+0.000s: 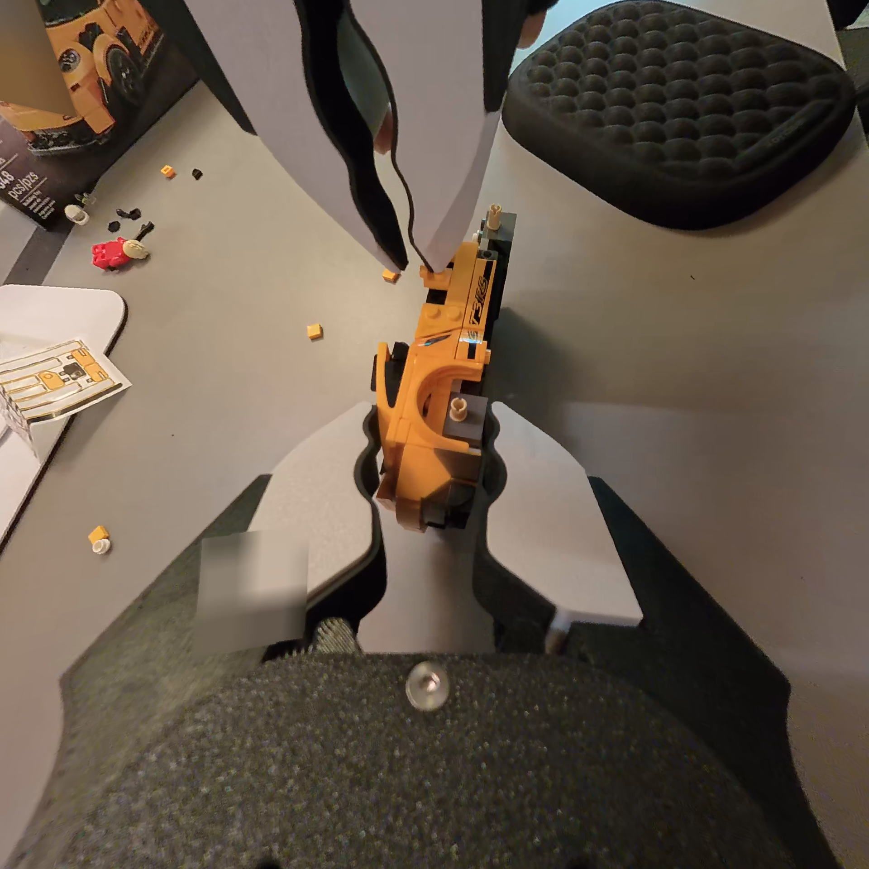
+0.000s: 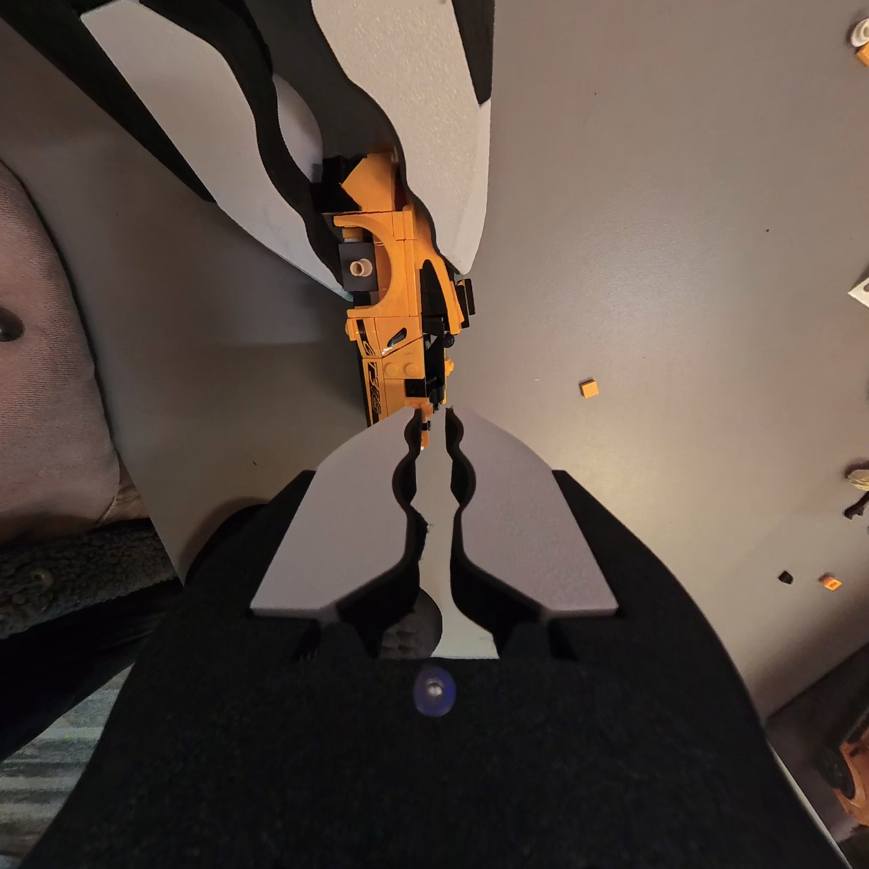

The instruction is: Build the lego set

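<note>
left gripper point(image 1: 430, 451), lower centre of the left wrist view: jaws set fairly wide and pressed against both flanks of an orange and black brick-built car body point(image 1: 442, 376). the car body is held on its side above the grey table point(image 1: 658, 376), with a tan axle pin point(image 1: 458, 408) on a dark grey block showing inside the wheel arch; the body runs from the jaws up toward mid-frame.

right gripper point(image 2: 430, 414), lower centre of the right wrist view: jaws narrow, a slim gap showing between them. a small orange piece at the near end of the car body point(image 2: 399, 329) lies against the left pad; the right pad stands apart from it. seen from the left wrist view, the same gripper point(image 1: 414, 268) comes down from the top of the frame with its tips at the far end of the body.

loose parts on the table, left wrist view: orange tile point(image 1: 391, 275) just beside the right gripper's tips; orange tile point(image 1: 314, 331) at mid-left; orange tile with a white round piece point(image 1: 99, 540) at lower left; red minifigure point(image 1: 117, 254), small black pieces point(image 1: 129, 218) and another orange tile point(image 1: 168, 171) at upper left.

surroundings: sticker sheet point(image 1: 56, 381) at the left edge; printed box point(image 1: 70, 94) showing an orange car in the upper left corner; black dimpled cushion point(image 1: 682, 108) in the upper right.
</note>
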### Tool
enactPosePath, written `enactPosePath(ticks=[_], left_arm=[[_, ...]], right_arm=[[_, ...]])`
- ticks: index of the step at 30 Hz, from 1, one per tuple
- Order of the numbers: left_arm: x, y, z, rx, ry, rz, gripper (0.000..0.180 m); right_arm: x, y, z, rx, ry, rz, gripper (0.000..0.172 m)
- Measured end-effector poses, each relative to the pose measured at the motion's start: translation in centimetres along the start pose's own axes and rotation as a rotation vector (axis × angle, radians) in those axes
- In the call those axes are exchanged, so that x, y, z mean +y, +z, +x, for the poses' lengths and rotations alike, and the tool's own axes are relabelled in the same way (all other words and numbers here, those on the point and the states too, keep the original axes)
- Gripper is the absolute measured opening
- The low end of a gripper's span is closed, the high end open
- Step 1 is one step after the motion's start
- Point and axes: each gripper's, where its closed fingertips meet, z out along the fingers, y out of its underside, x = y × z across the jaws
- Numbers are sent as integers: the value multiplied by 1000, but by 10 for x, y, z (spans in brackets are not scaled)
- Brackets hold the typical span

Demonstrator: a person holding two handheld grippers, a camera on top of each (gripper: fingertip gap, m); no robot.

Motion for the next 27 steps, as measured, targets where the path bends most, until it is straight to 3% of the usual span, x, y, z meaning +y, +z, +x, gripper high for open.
enactPosePath(ticks=[27], left_arm=[[0, 1, 1, 28, -36, 9, 42]], right_arm=[[-1, 1, -3, -8, -141, 41, 2]])
